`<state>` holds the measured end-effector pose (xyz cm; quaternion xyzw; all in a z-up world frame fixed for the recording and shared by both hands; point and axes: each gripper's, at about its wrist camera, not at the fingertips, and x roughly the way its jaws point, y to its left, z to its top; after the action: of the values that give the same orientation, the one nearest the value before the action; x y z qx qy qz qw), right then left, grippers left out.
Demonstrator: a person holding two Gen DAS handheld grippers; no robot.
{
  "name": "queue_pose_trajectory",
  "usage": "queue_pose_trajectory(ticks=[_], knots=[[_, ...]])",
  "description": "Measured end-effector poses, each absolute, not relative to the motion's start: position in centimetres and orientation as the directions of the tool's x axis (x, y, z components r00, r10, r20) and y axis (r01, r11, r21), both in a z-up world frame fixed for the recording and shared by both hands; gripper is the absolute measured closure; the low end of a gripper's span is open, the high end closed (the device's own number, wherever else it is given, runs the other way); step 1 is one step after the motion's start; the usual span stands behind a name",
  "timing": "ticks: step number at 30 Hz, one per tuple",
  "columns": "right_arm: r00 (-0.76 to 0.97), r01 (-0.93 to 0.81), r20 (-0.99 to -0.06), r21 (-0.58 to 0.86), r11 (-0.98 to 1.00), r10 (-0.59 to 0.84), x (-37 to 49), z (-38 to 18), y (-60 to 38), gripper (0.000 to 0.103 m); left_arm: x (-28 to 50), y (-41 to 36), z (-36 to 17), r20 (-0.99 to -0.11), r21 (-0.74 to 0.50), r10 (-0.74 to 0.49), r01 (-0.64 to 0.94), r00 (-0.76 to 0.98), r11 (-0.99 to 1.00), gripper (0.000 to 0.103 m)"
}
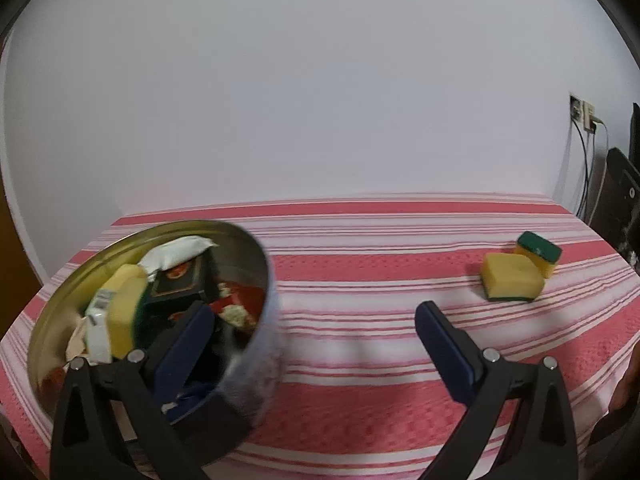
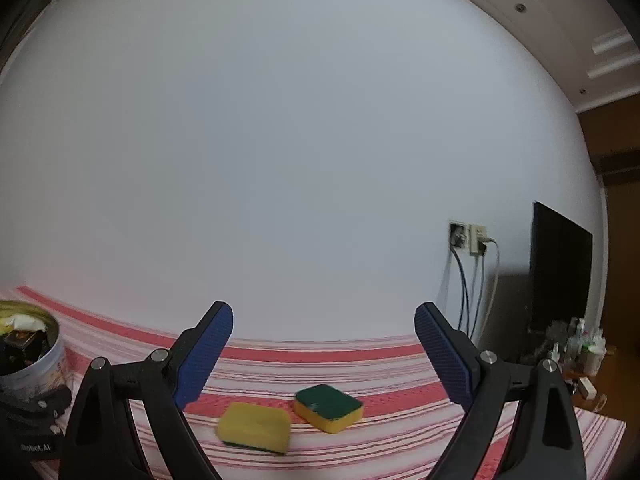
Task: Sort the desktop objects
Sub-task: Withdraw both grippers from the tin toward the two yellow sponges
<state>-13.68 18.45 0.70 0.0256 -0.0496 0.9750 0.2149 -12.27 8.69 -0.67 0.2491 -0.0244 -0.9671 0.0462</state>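
Note:
A round metal tin (image 1: 256, 352) sits on the striped cloth at the left, filled with a yellow-green sponge (image 1: 124, 312), a white packet (image 1: 180, 252), a dark box (image 1: 176, 284) and other items. My left gripper (image 1: 316, 324) is open, its left finger inside the tin, the right one over bare cloth. Two yellow-green sponges lie at the right: one yellow side up (image 1: 512, 276), one green side up (image 1: 540, 252). My right gripper (image 2: 324, 320) is open and empty above these sponges, which lie yellow side up (image 2: 256, 426) and green side up (image 2: 330, 406). The tin (image 2: 44, 364) shows at the left edge.
The table has a red and white striped cloth (image 1: 360, 360) and stands against a white wall. A wall socket with cables (image 2: 470, 240) and a dark screen (image 2: 560, 272) are at the right. Bottles (image 2: 580, 344) stand on a side surface.

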Motion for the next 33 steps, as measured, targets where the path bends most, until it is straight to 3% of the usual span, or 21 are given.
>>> queue_pose_trajectory(ticks=[10,33], knots=[[-0.88,-0.473,0.016,0.068,-0.878,0.475,-13.7,0.5,24.7,0.009,-14.2,12.6,-1.2,-0.533,0.086,-0.03,-0.019,-0.846,-0.996,0.001],[-0.758,-0.646,-0.067,0.216,-0.732,0.649,-12.1,0.4,30.2,0.009,-21.1,23.5,-2.5,-0.661,-0.012,0.217,-0.279,-0.718,-0.96,0.002]])
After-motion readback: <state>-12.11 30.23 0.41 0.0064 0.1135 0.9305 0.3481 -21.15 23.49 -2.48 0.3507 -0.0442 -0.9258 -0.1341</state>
